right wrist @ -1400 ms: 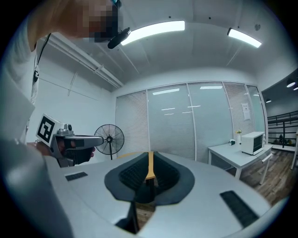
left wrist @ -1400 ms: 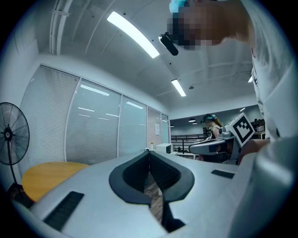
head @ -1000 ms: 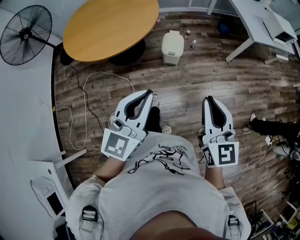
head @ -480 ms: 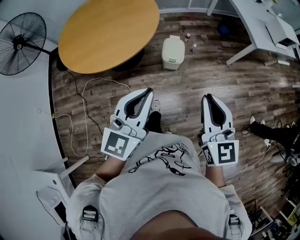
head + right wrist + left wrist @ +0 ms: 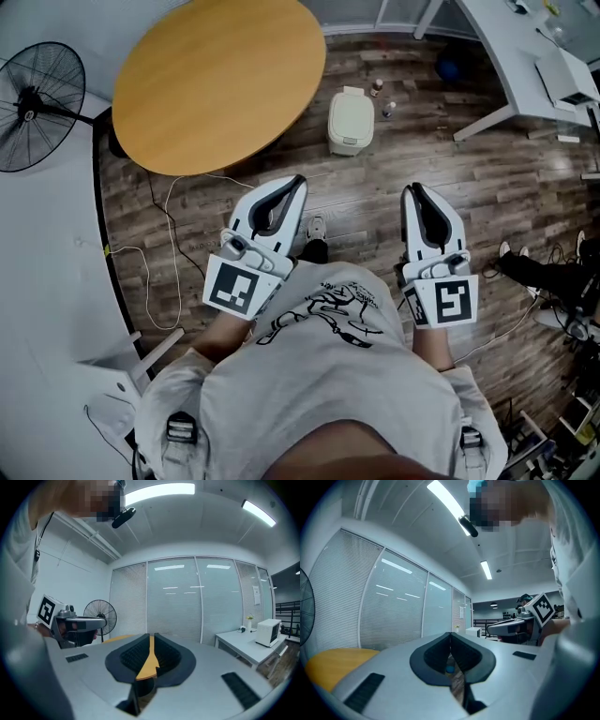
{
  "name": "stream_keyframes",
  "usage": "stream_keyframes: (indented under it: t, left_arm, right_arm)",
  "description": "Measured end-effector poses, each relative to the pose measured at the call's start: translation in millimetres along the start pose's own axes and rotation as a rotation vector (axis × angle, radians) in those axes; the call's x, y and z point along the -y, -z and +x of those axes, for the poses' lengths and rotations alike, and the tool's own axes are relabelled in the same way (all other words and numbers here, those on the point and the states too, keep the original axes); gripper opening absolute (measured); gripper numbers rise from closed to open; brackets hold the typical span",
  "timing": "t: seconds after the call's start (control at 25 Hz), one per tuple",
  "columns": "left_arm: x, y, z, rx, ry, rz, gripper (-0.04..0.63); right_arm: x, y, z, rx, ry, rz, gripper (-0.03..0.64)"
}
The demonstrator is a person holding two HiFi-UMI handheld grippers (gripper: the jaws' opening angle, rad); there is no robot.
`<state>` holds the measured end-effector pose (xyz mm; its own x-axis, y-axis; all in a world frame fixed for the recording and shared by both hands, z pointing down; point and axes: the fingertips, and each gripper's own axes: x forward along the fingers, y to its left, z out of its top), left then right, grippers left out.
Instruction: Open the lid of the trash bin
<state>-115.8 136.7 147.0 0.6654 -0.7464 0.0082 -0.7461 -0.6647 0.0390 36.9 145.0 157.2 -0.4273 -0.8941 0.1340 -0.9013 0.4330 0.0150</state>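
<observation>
The trash bin (image 5: 352, 122) is sitting lower in the head view than a second ago, now at upper centre with its lid down, just right of the round wooden table (image 5: 217, 80) and well apart from both tools. The left gripper (image 5: 298, 184) and right gripper (image 5: 413, 191) are hovering side by side over the wood floor (image 5: 375, 202) at mid-frame. Both are keeping their jaws pinched together, gripping nothing.

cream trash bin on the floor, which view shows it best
The head view: the cream plastic trash bin stands whole, lid shut, beside the round wooden table. Neither gripper view shows it.
</observation>
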Motion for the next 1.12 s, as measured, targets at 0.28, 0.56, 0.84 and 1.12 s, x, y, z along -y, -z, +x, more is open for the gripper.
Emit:
stream_keyframes:
  t: [0.28,0.56,0.84,1.12]
  left_arm:
    - [-52,5,16,-0.012,0.004,-0.005,0.018]
    - [-72,16,34,-0.037,0.025,-0.024,0.018]
    - [-79,15,66,-0.039,0.027,-0.025,0.018]
    - [-92,11,118,-0.051,0.026,-0.003,0.018]
  right_arm:
    - [-2,-5,50,-0.005,0.016,-0.004,0.035]
    - [5,7,72,-0.043,0.032,0.005,0.034]
    - [31,8,97,-0.044,0.026,0.013,0.033]
    - [74,0,131,-0.028,0.022,0.019,0.032]
